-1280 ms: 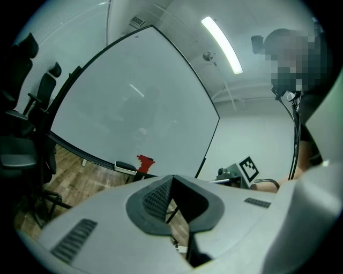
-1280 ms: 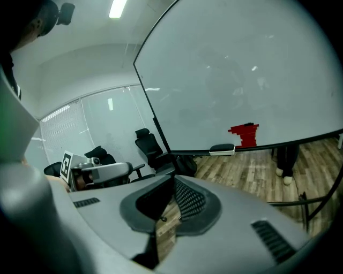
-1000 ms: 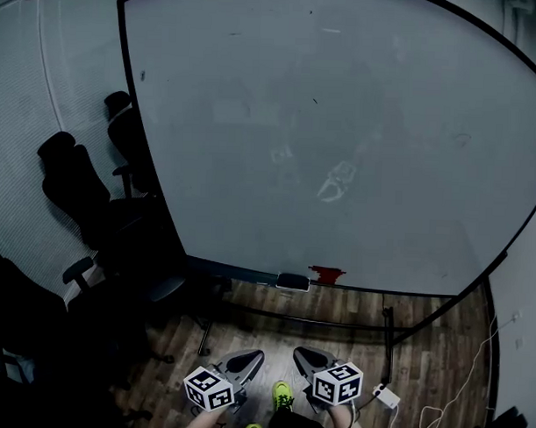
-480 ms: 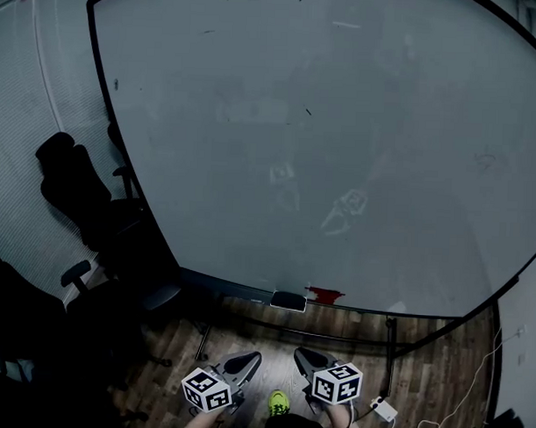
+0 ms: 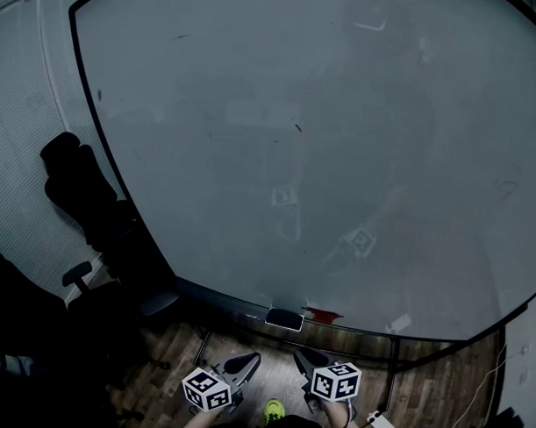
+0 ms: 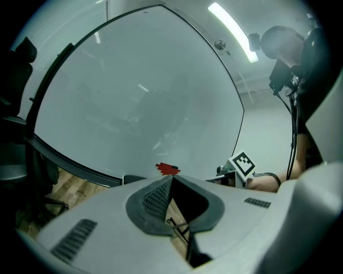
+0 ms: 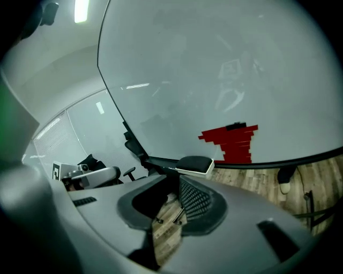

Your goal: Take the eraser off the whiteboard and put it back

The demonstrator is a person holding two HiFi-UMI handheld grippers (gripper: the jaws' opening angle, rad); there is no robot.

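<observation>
Black eraser (image 5: 284, 320) sits on the ledge of the whiteboard (image 5: 254, 120); left hand-held gripper (image 6: 171, 179) is closed, right hand-held gripper (image 7: 178, 184) has empty jaws that have just been opening.

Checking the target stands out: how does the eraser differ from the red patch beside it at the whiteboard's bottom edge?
The eraser is a rounded block, dark on top and white beneath; the red patch looks flat, with stepped edges. The eraser juts out from the whiteboard; the red patch lies on its face. Both sit at its bottom edge, side by side.
</observation>
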